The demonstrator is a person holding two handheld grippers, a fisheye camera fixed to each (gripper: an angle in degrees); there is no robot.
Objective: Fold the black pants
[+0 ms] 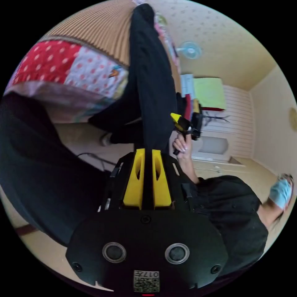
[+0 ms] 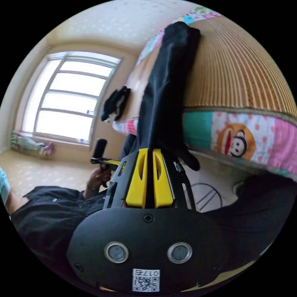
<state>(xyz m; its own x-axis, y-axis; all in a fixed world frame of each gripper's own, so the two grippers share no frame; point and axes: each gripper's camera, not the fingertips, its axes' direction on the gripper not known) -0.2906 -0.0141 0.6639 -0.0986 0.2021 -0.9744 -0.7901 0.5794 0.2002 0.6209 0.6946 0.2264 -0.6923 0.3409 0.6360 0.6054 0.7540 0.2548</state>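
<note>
We've got one pair of black pants (image 1: 151, 80) here, stretched from the bed (image 1: 102, 27) down to the two claws. The far end lies up on the bed's striped mat (image 2: 235, 74), and the cloth runs over the patchwork quilt (image 2: 247, 136) at the bed's edge. The left claw (image 1: 148, 153) has both yellow jaws clamped on the fabric — same story for the right claw (image 2: 149, 152), pinched tight on the pants. In the left gripper view we can spot the other claw beside the cloth, a hand (image 1: 182, 145) around its handle. One more dark garment (image 2: 116, 103) sits on the bed near the window (image 2: 74, 96).
</note>
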